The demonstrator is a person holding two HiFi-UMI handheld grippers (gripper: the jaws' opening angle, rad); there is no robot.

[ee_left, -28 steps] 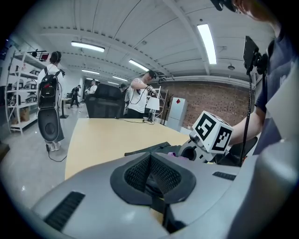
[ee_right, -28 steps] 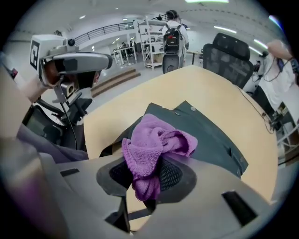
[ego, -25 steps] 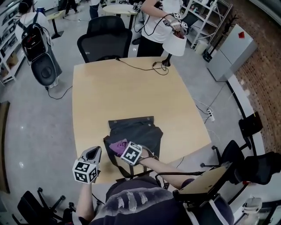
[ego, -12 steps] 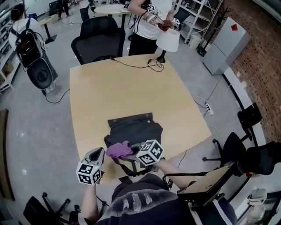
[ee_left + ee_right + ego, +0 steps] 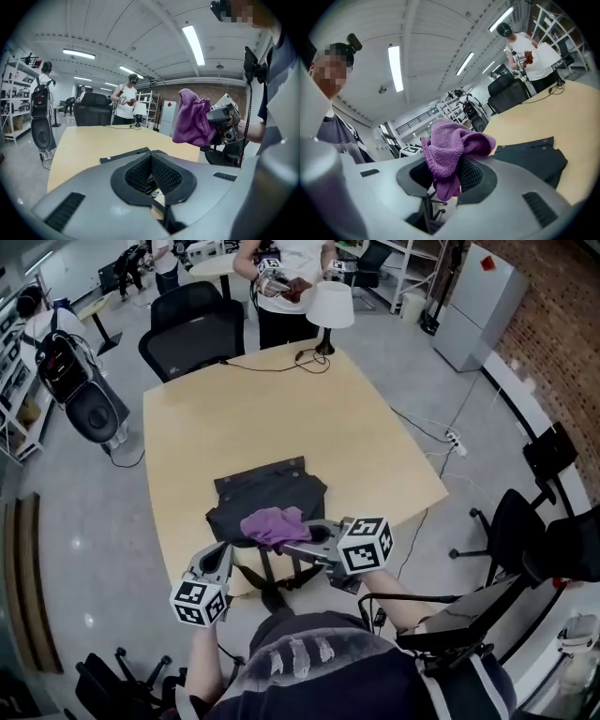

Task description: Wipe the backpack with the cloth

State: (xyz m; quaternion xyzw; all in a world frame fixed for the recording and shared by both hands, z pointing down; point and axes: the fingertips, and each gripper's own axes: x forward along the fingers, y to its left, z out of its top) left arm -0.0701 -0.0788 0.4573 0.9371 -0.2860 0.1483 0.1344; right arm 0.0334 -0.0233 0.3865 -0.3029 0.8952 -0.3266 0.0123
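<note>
The dark backpack (image 5: 267,498) lies flat on the near part of the wooden table (image 5: 281,418), its straps hanging over the front edge. My right gripper (image 5: 298,540) is shut on the purple cloth (image 5: 274,525) and holds it in the air just above the backpack's near edge. In the right gripper view the cloth (image 5: 452,145) bulges out over the jaws, with the backpack (image 5: 534,157) beyond. My left gripper (image 5: 223,557) hovers at the table's front edge, left of the backpack, jaws shut on nothing. The left gripper view shows the cloth (image 5: 192,122) raised at the right.
A person (image 5: 286,273) with grippers stands at the table's far side beside a white lamp (image 5: 330,306); a black cable (image 5: 272,362) trails there. Office chairs (image 5: 187,334) stand behind the table, another (image 5: 511,521) at the right.
My right gripper has lifted the purple cloth off the backpack and swung it to the right, clear of the surface. The left gripper has stayed near the front edge.
</note>
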